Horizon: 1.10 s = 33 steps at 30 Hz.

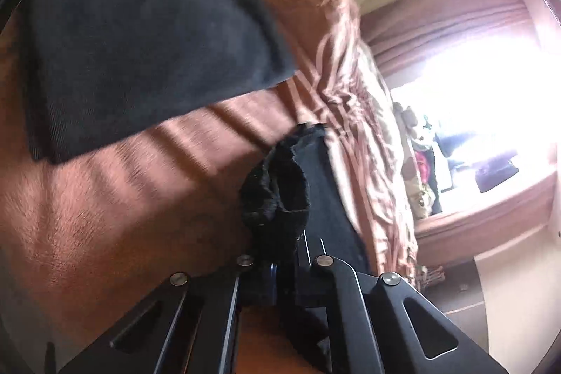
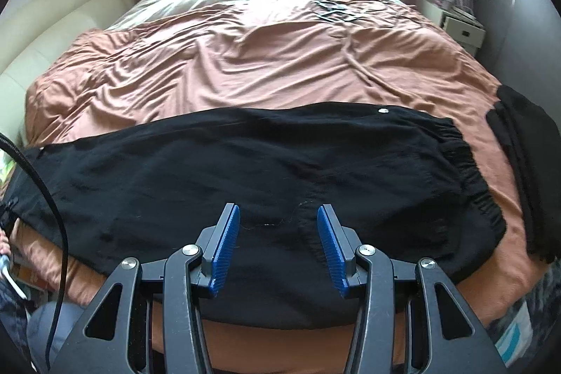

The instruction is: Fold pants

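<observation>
Black pants (image 2: 266, 170) lie flat across the near edge of our rust-brown bedspread (image 2: 245, 65), elastic waistband gathered at the right, 1 small white dot near the far hem. Our right gripper (image 2: 278, 246) hovers over them, blue pads apart with nothing between. Our left gripper (image 1: 277, 255) is clamped on a bunched black fold of the pants. More dark cloth (image 2: 526, 163) lies to their right.

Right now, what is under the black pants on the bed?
The black pants lie on the brown bedspread, which shows all around them. The part beneath the cloth is covered.
</observation>
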### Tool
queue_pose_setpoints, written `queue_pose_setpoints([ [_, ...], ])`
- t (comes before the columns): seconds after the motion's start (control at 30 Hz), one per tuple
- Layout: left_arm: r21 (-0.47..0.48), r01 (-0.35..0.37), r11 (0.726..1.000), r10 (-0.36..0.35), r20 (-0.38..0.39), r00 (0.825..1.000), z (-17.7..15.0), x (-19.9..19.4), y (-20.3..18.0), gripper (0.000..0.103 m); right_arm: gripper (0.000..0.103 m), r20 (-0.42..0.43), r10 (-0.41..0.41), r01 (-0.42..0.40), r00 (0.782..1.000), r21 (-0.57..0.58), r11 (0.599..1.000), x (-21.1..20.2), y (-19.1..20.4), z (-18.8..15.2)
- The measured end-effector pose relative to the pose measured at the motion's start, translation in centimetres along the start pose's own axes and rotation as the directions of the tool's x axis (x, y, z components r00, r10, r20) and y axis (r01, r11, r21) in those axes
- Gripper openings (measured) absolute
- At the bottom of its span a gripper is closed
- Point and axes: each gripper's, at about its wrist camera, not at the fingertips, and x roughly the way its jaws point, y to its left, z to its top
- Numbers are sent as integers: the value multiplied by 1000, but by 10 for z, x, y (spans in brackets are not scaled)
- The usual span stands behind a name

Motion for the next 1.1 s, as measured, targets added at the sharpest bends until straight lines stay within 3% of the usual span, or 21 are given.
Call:
queue_pose_setpoints([
  [0.37, 85, 112, 990, -111, -12, 994, 24, -7, -69, 5, 44, -17, 172, -173, 985, -59, 983, 22, 44, -14],
  [0.63, 145, 153, 978, -151, -21, 988, 33, -2, -116, 5, 44, -93, 314, -323, 945, -96, 942, 62, 77, -15],
  [0.77, 159, 163, 974, -161, -28, 987, 35, -1, -131, 5, 32, -125, 372, -385, 920, -107, 917, 84, 92, -10],
  [0.97, 189, 174, 966, -172, -28, 985, 34, -5, -150, 5, 29, -151, 404, -420, 902, -99, 902, 117, 108, 2],
  [1.1, 195, 179, 964, -176, -34, 984, 32, -6, -158, 5, 18, -235, 404, -429, 884, -68, 901, 146, 113, -2],
])
